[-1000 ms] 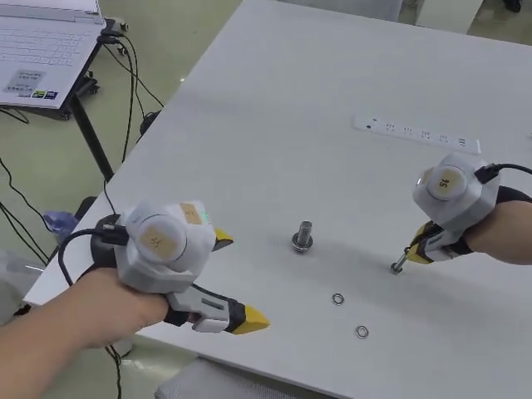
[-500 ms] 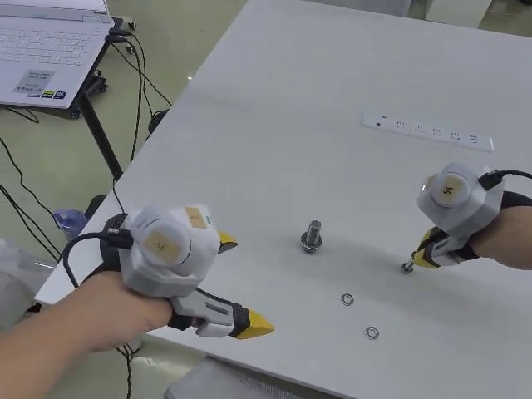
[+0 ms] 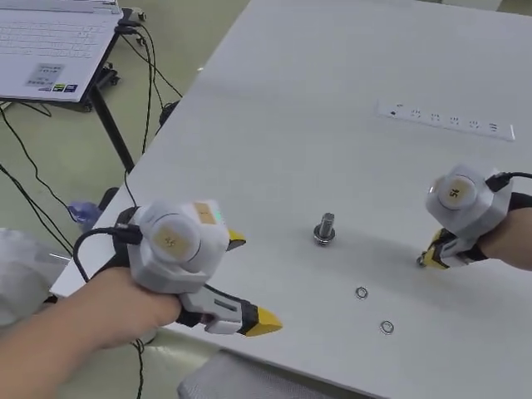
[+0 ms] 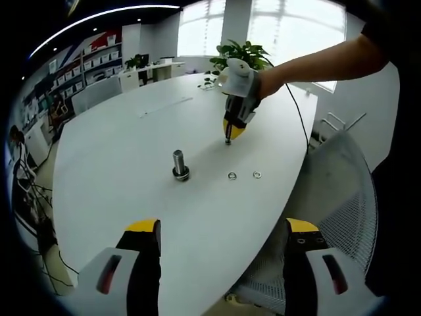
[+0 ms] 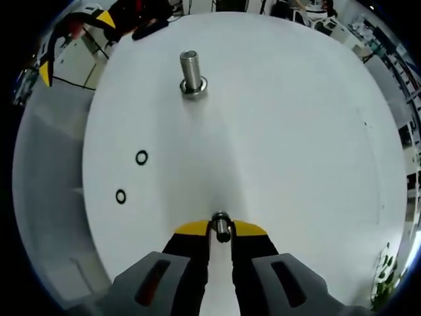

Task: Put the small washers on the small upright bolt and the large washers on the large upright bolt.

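The large bolt [image 3: 325, 229] [image 4: 179, 164] [image 5: 191, 71] stands upright mid-table with a washer at its foot. Two small washers [image 3: 361, 293] [image 3: 386, 327] lie flat near the front edge, also seen in the right gripper view [image 5: 141, 157] [image 5: 120, 196]. My right gripper [image 3: 429, 260] [image 5: 221, 232] [image 4: 231, 131] points down at the table, shut on the small upright bolt [image 3: 421, 261] [image 5: 221, 226]. My left gripper [image 3: 249, 281] [image 4: 222, 227] hovers open over the front left edge with nothing between its jaws.
A white power strip [image 3: 445, 120] lies at the back right of the table [image 3: 274, 125]. A laptop [image 3: 50, 50] on a stand with hanging cables is off the left side. A mesh chair [image 4: 342, 184] stands by the front edge.
The headset view has shifted; neither the grippers nor the bolts and washers have visibly moved relative to one another.
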{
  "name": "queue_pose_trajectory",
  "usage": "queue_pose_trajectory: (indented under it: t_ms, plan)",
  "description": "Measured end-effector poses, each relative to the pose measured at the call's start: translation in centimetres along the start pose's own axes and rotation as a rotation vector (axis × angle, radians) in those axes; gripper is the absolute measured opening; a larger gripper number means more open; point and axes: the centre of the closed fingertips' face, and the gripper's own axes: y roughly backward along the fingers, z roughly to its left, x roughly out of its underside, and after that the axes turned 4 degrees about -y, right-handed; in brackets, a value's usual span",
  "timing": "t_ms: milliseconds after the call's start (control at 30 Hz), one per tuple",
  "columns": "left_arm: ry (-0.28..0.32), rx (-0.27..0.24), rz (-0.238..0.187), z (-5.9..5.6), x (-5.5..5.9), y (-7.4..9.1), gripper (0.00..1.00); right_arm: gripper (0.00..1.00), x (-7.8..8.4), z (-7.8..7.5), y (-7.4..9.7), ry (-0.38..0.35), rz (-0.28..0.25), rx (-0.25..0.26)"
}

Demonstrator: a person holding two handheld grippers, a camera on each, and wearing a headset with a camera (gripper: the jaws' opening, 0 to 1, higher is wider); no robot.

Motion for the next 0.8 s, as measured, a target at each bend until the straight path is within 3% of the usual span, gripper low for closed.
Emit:
queue_pose_trajectory:
  t_ms: [400,800]
  plan:
    - [0.012,-0.011,0.006,0.23,0.55,0.79,0.74,0.12,0.02,0.12,-0.84,0.002,0.021,0.0]
    - [0.016,-0.001,0.009,-0.06,0.76,0.5,0.73,0.13,0.01,0.13,-0.72,0.0,0.055,0.003]
